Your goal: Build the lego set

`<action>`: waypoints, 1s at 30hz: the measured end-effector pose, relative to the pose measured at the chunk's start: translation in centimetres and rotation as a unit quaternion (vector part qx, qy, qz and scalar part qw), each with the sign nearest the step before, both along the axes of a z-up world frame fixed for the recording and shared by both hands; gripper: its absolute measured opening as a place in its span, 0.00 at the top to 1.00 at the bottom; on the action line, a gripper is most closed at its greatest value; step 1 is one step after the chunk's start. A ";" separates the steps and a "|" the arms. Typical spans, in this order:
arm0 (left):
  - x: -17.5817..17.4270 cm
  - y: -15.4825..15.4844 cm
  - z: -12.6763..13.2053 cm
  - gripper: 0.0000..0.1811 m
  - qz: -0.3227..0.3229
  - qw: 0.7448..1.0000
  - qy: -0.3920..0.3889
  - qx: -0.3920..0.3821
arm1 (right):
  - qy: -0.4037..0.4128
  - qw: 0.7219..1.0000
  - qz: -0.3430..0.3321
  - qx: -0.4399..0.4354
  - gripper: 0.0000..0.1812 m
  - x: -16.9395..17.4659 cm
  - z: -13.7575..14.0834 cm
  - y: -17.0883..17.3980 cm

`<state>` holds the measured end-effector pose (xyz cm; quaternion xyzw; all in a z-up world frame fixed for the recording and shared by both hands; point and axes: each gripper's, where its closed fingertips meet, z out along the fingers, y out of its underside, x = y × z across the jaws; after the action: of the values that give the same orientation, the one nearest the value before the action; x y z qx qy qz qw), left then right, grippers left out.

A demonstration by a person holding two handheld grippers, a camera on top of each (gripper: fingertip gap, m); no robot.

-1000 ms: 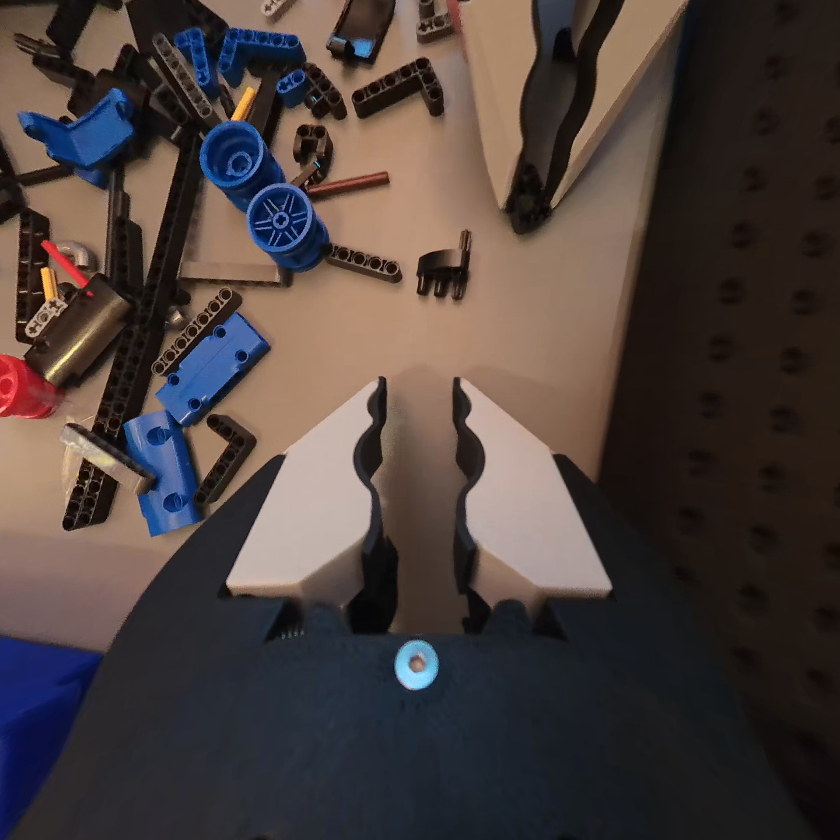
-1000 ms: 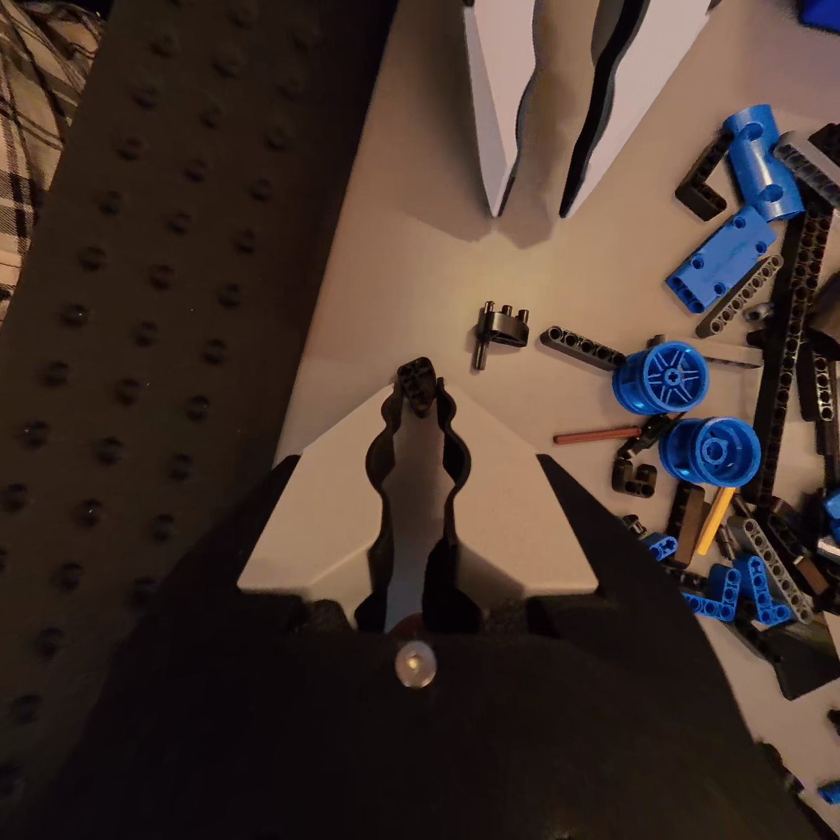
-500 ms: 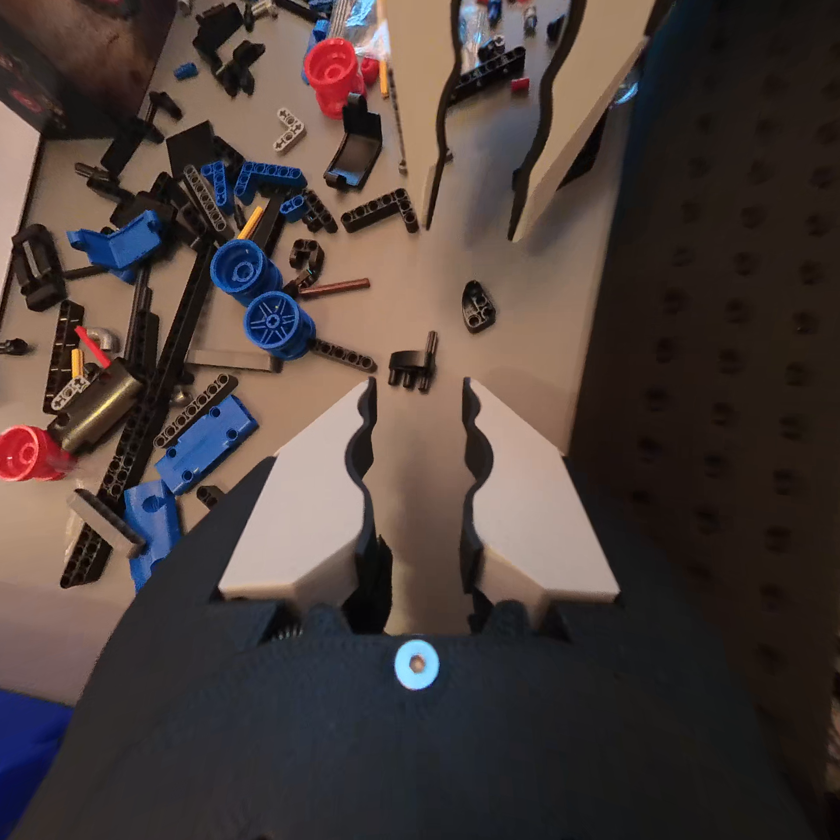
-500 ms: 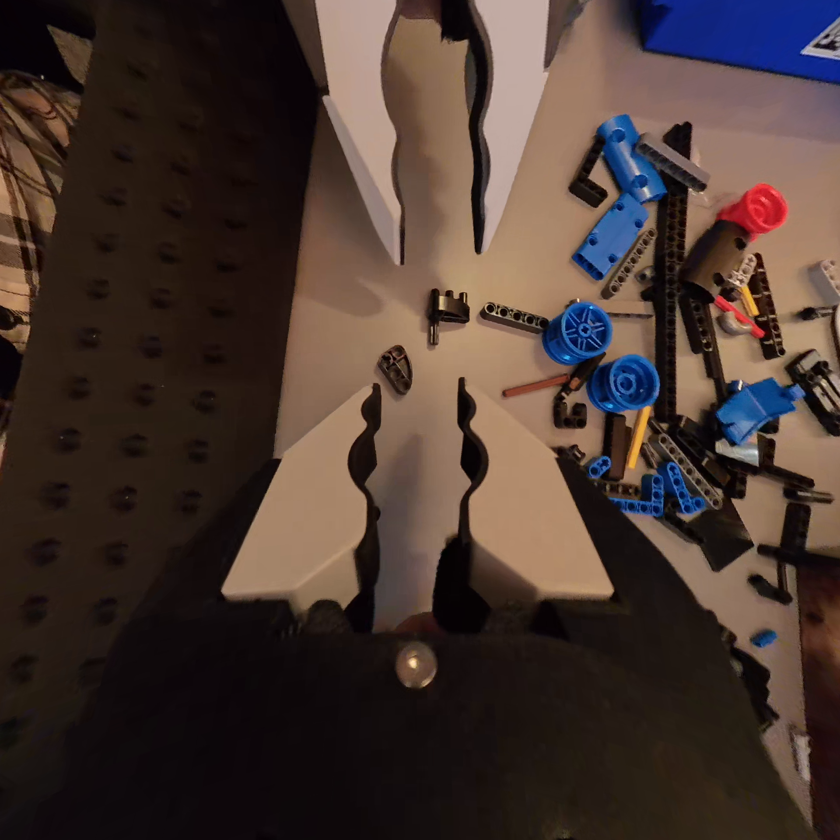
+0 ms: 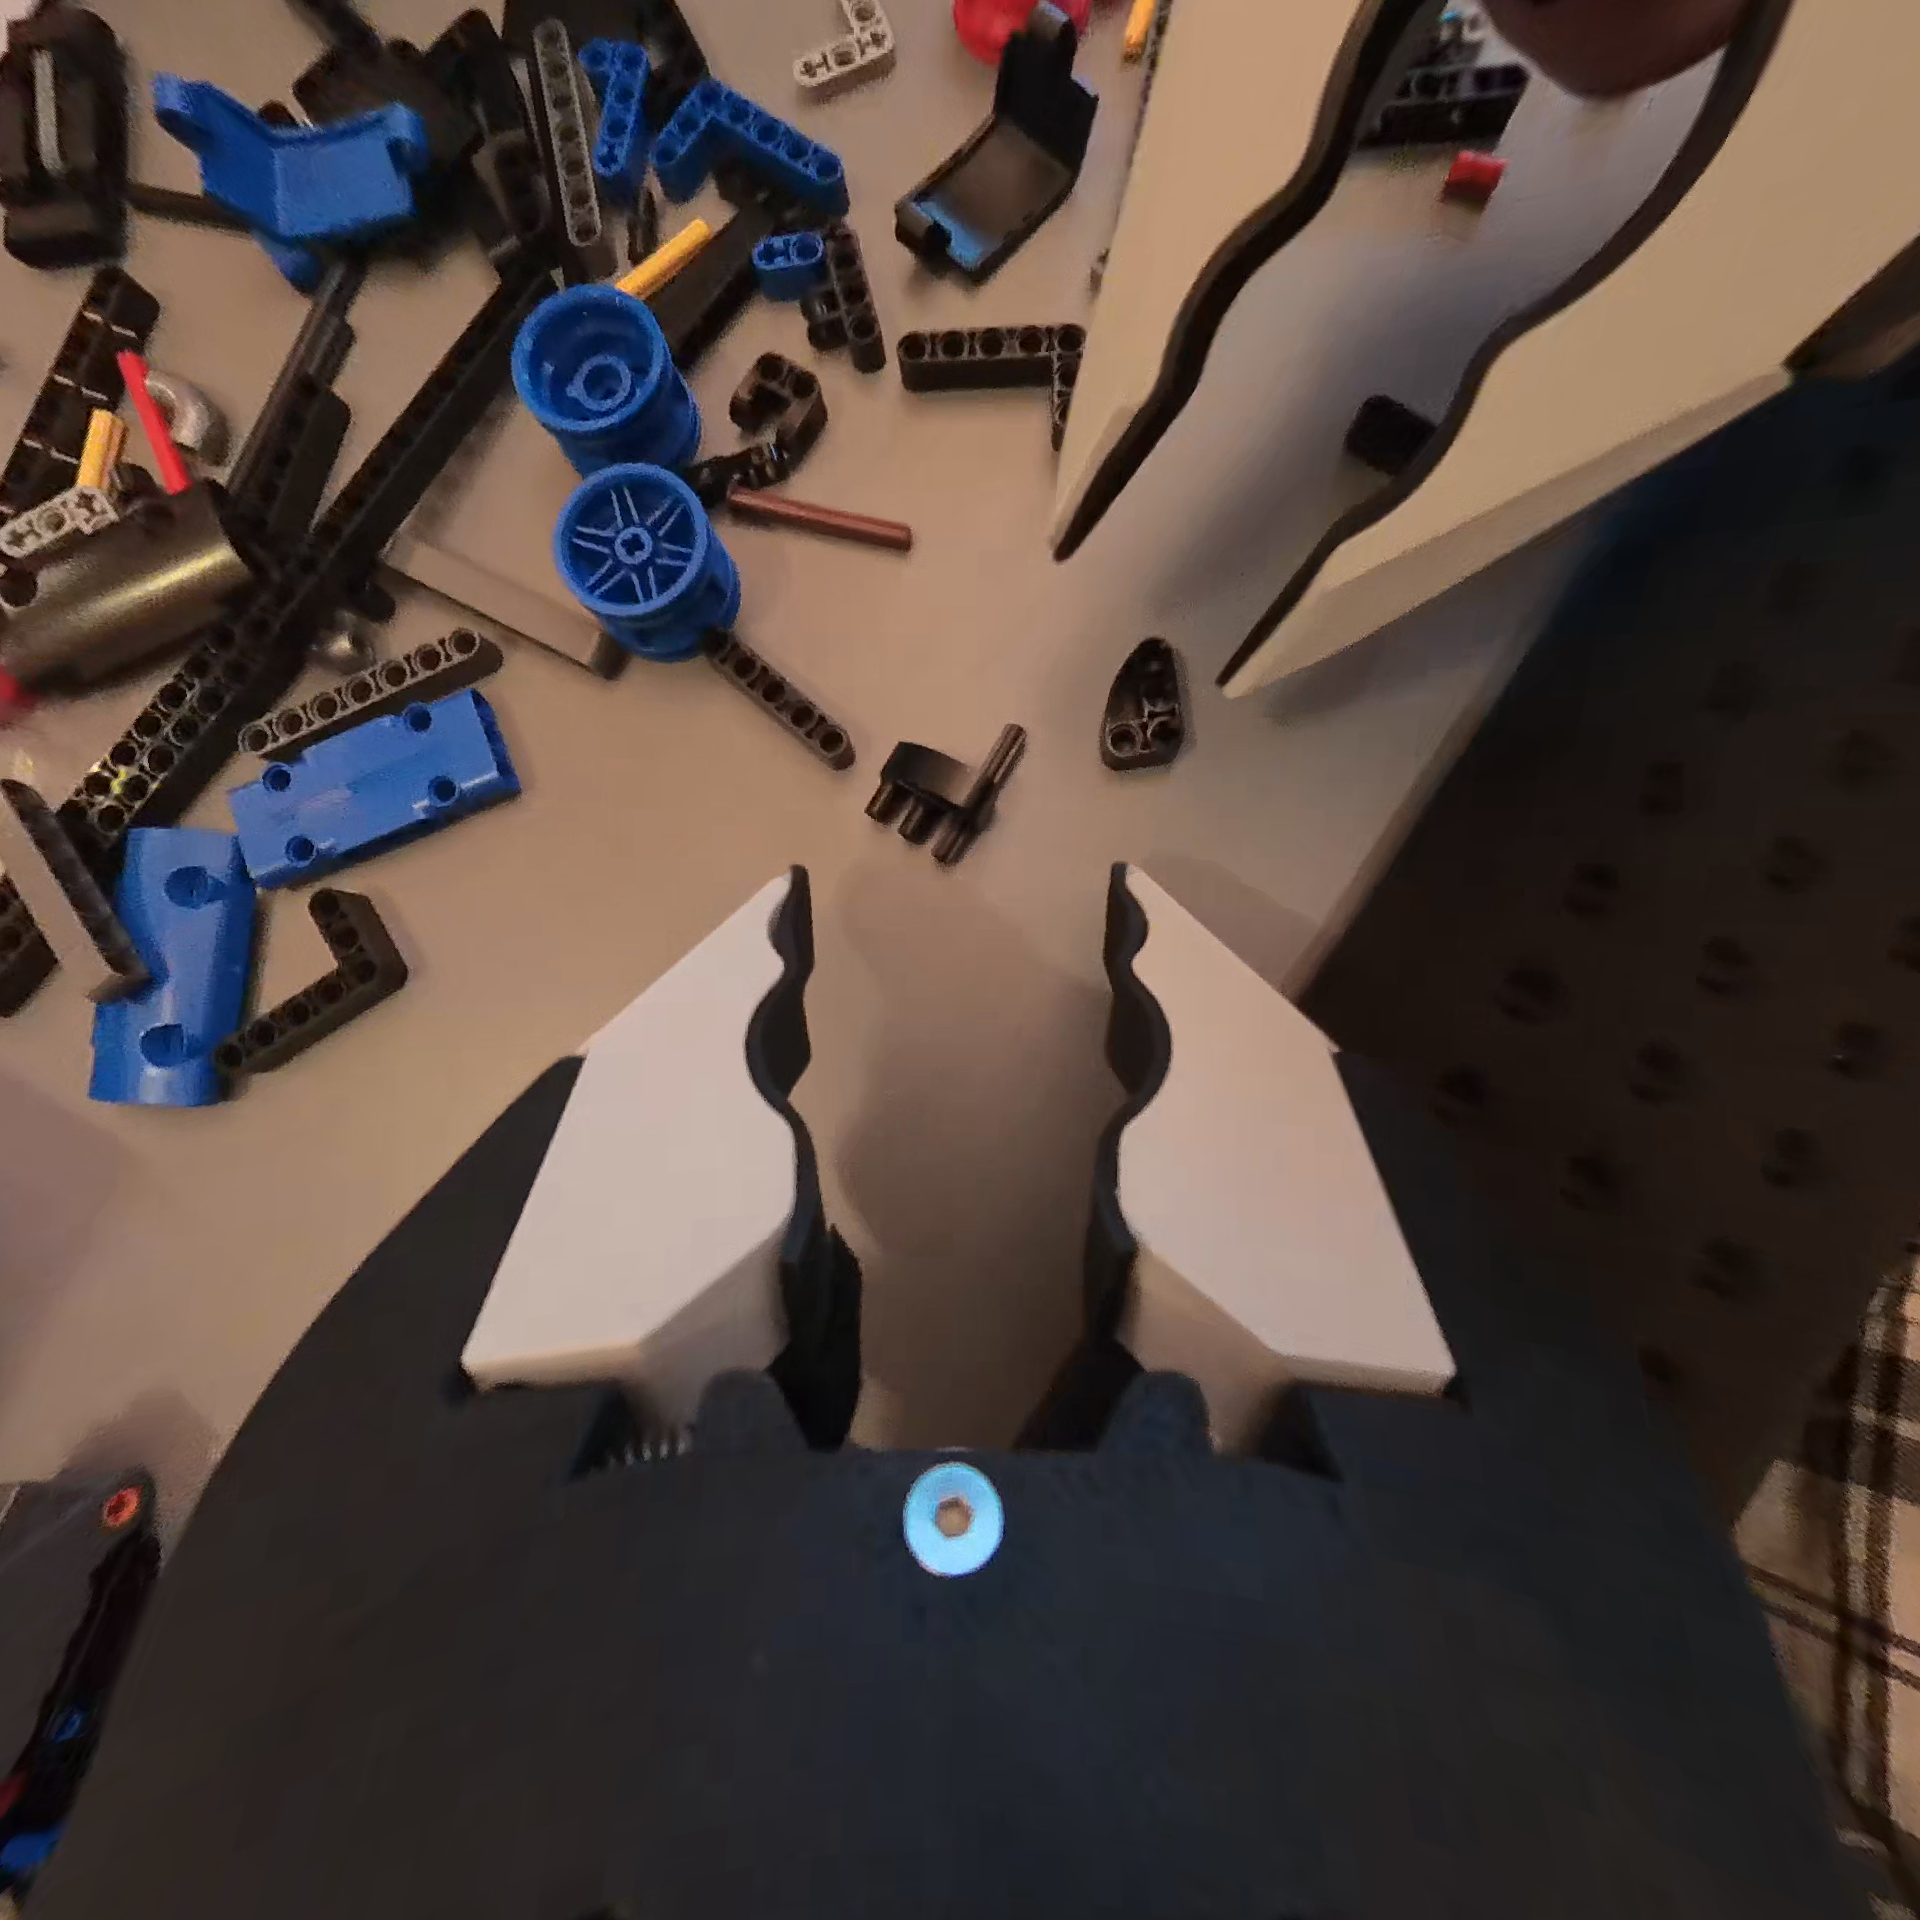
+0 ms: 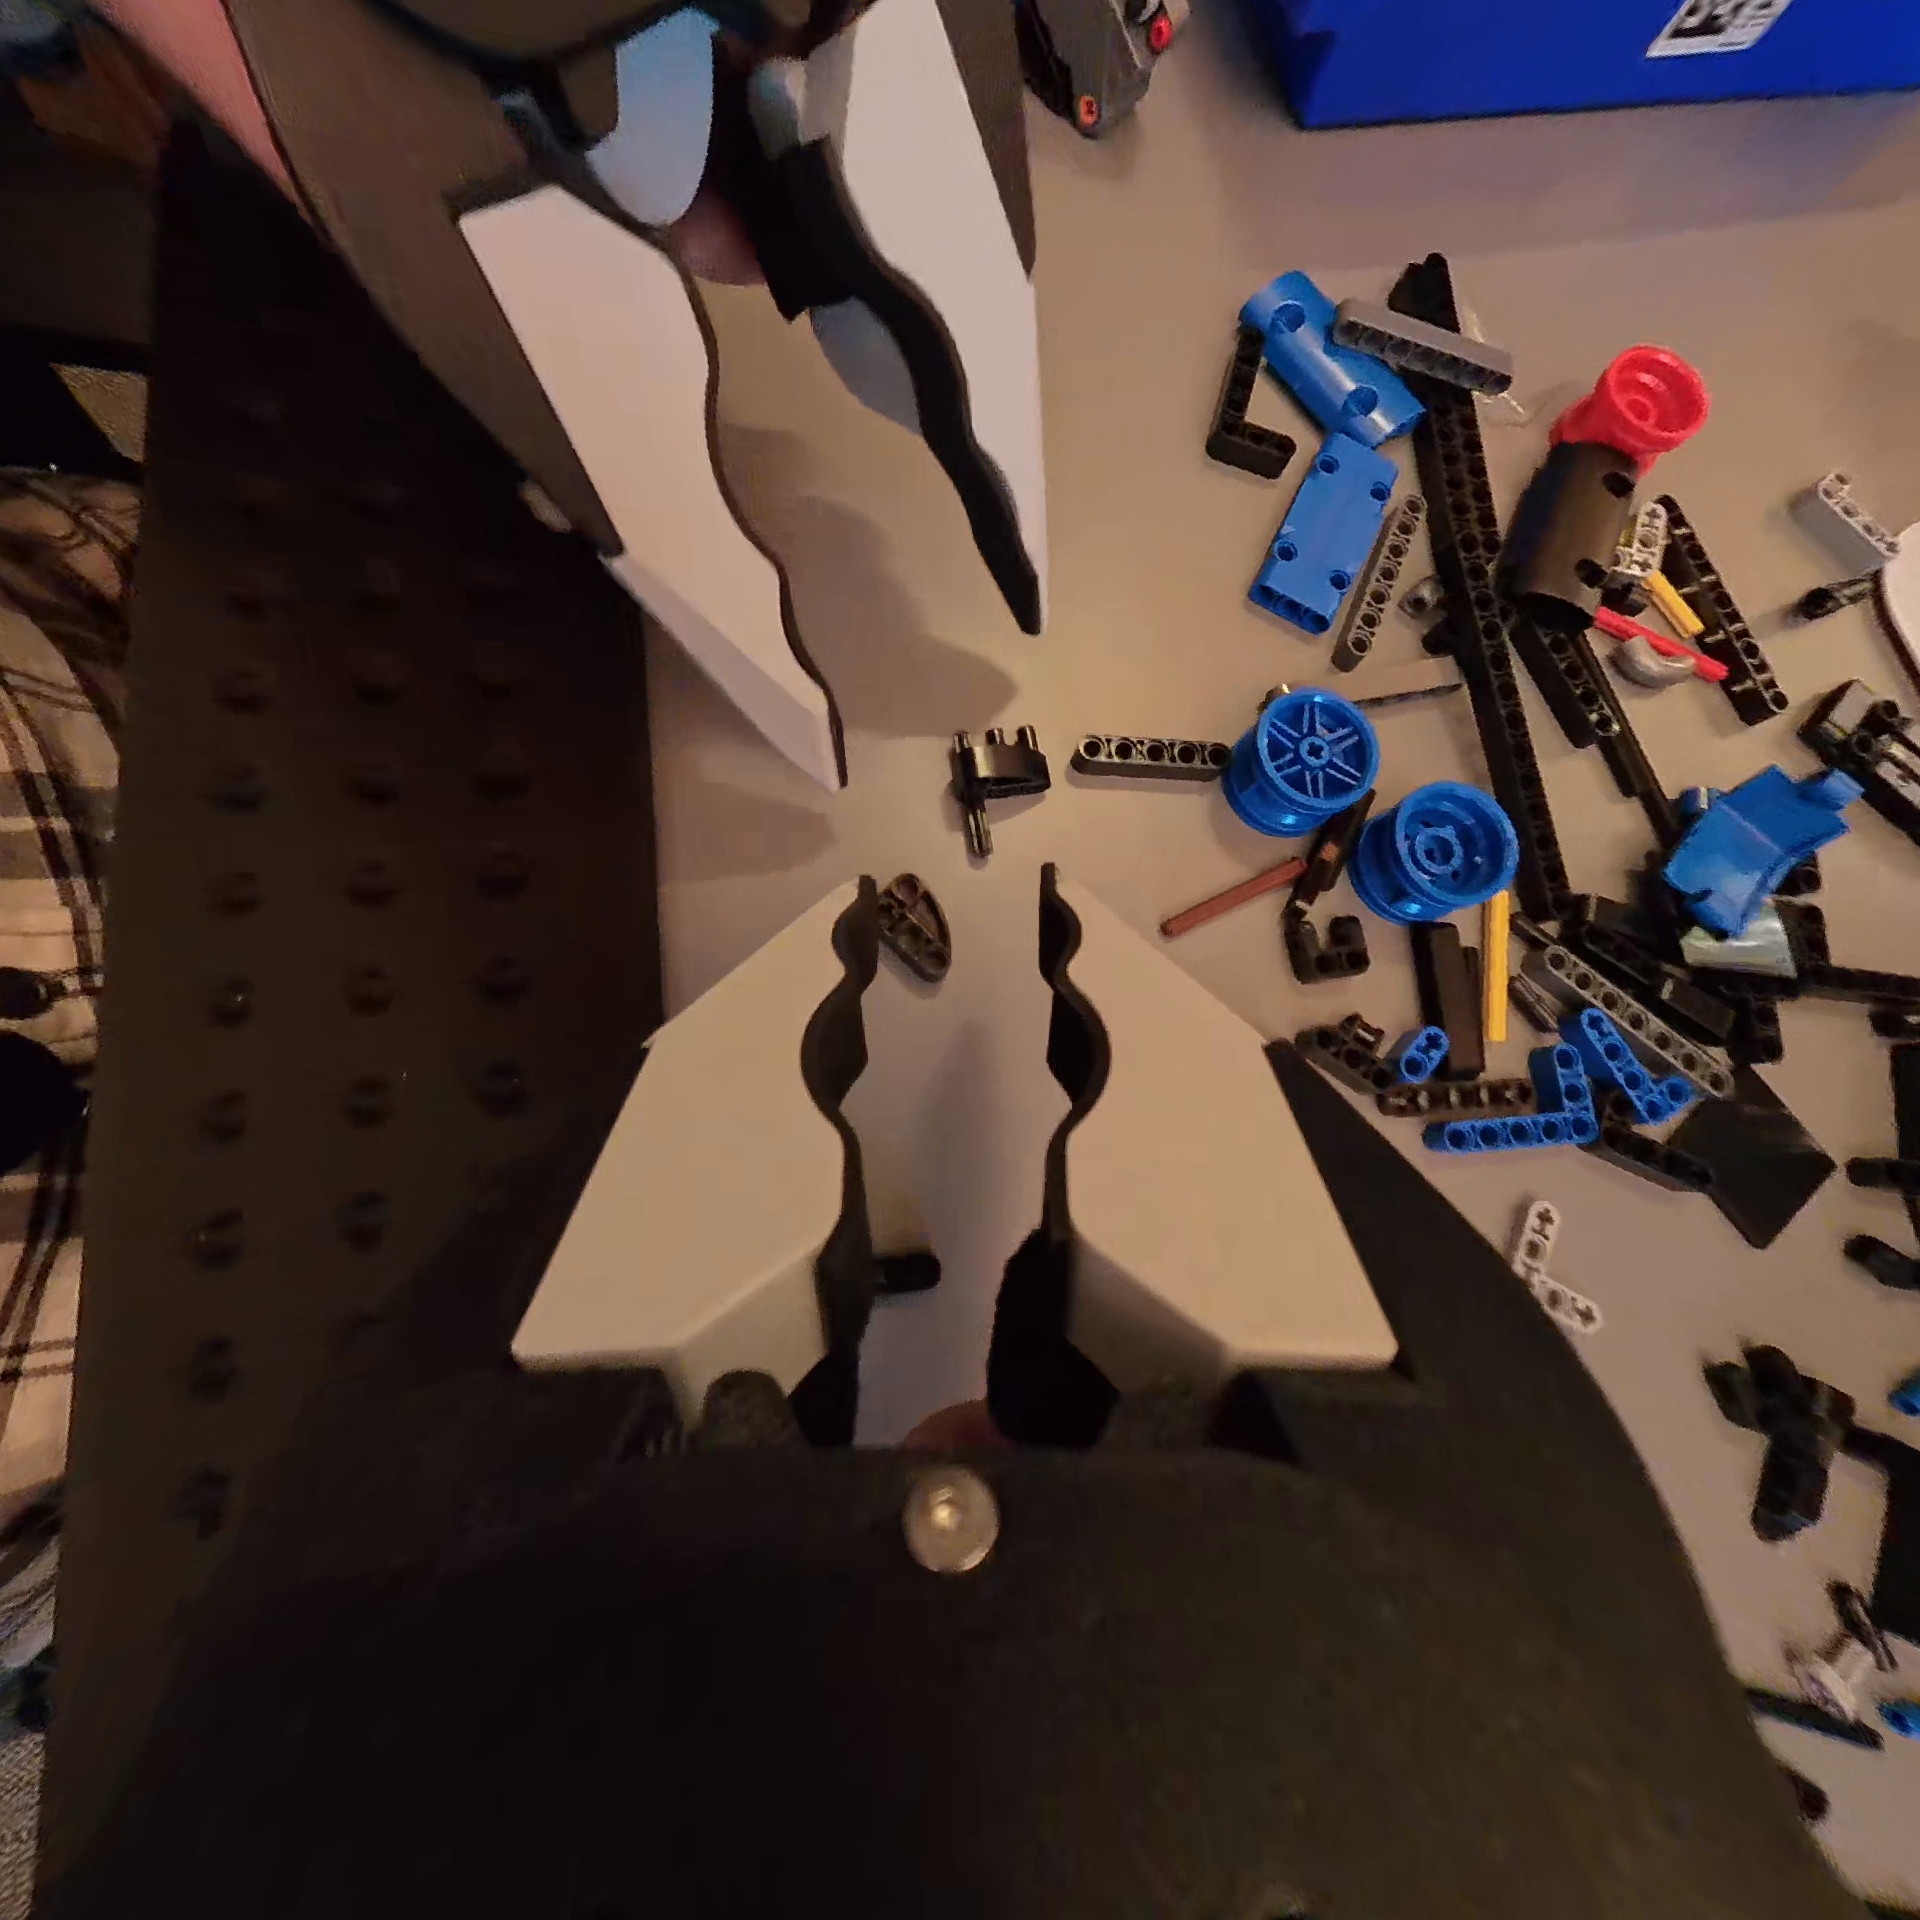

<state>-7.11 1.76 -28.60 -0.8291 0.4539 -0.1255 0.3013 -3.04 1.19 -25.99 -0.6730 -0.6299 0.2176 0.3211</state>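
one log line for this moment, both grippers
left gripper: open, empty | right gripper: open, empty | small black teardrop piece: on table, by right tip

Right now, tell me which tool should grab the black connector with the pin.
Left tool. It is open, and the black connector lies just ahead of its tips; the right tool sits by the small black teardrop piece instead.

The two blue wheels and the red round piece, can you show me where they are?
spoked blue wheel [image 6: 1304, 758], right wrist view, on its hub.
other blue wheel [image 6: 1439, 850], right wrist view, on its open centre.
red round piece [image 6: 1647, 407], right wrist view, on its round face.
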 end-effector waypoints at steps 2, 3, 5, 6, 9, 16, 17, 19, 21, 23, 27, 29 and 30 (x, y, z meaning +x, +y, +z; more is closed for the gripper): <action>0.0 -0.1 -0.1 0.73 0.006 1.000 0.003 -0.003 | -0.006 1.000 0.015 -0.008 0.86 -0.7 -0.5 -0.4; 0.0 -0.1 -0.2 0.73 0.005 1.000 0.008 -0.002 | -0.013 1.000 0.017 -0.010 0.86 -0.9 -0.8 -0.3; 0.3 -0.2 -0.4 0.78 -0.001 1.000 0.011 -0.004 | -0.029 0.999 0.023 -0.008 0.87 -1.4 -1.3 0.0; 0.4 -0.2 -0.6 0.79 -0.006 1.000 0.016 -0.004 | -0.034 0.999 0.027 -0.015 0.87 -1.6 -1.6 0.1; 0.7 0.1 -0.9 0.81 -0.023 1.000 0.016 -0.003 | -0.049 0.997 0.042 -0.045 0.87 -2.1 -2.4 0.1; 0.6 1.2 -0.4 0.78 -0.112 0.991 0.050 0.052 | -0.045 0.998 0.024 -0.048 0.86 -0.9 -1.4 0.4; 0.7 1.4 -0.4 0.77 -0.126 0.989 0.053 0.059 | -0.044 0.998 0.018 -0.046 0.86 -0.6 -1.2 0.3; 1.2 1.4 -0.5 0.78 -0.149 0.986 0.052 0.048 | -0.046 0.998 -0.002 -0.050 0.85 0.1 -1.1 0.0; 1.4 1.6 -0.7 0.78 -0.158 0.985 0.055 0.040 | -0.060 0.997 -0.020 -0.052 0.82 0.7 -1.6 -0.5; 1.5 1.5 -0.8 0.83 -0.171 0.983 0.055 0.035 | -0.074 0.995 -0.042 -0.045 0.79 1.1 -2.3 -0.6; 1.8 1.3 -0.9 0.88 -0.175 0.983 0.047 0.031 | -0.062 0.992 -0.082 -0.068 0.78 0.3 -3.0 -1.3; 1.8 1.3 -0.9 0.88 -0.172 0.984 0.041 0.031 | -0.062 0.991 -0.106 -0.057 0.78 0.0 -3.3 -0.8; 1.8 1.3 -0.9 0.88 -0.171 0.984 0.039 0.031 | -0.063 0.990 -0.115 -0.053 0.78 -0.1 -3.4 -0.7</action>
<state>-5.29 3.08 -29.45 -0.7337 0.6040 -0.1287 0.2833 -3.12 0.50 -29.36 -0.7693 -0.5548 0.1693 0.2679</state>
